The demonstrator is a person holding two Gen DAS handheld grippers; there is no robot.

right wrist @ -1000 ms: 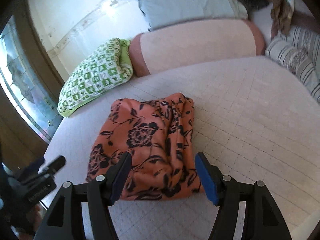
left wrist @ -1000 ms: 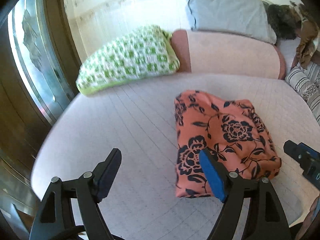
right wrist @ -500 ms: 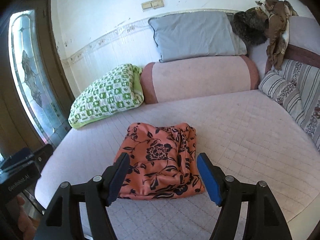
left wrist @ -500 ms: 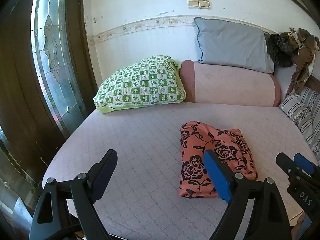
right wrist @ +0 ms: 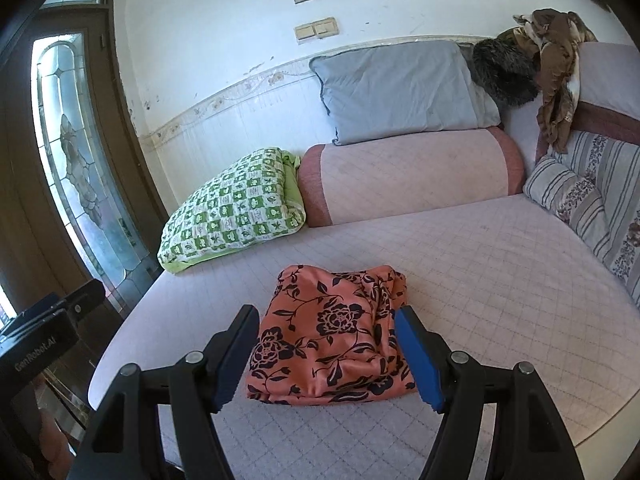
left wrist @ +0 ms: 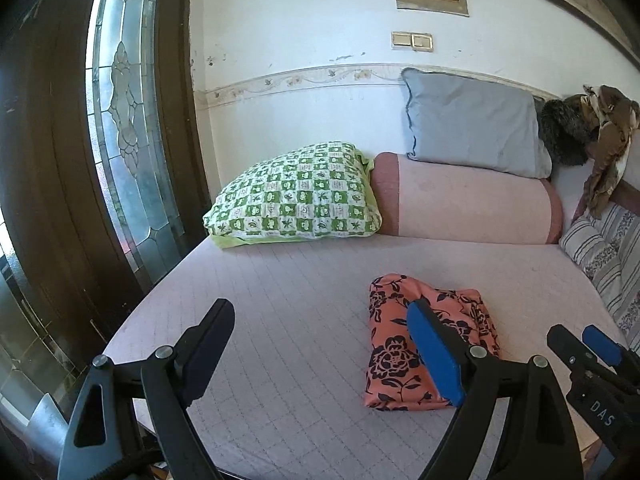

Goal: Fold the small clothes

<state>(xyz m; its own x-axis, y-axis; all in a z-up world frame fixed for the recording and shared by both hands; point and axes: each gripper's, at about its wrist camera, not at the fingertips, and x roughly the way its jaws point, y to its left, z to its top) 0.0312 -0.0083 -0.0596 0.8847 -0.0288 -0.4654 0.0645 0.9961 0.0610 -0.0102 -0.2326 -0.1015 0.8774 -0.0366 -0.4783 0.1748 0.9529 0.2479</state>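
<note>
Left wrist view alone shows both released tongs, the right tongs beside the folded garment.

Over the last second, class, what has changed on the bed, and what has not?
Both grippers have drawn up and back from the folded orange floral garment, which now looks smaller and farther off. The left gripper and right gripper are open and hold nothing. The garment stays folded in the same spot on the bed; the pillows are unmoved.
</note>
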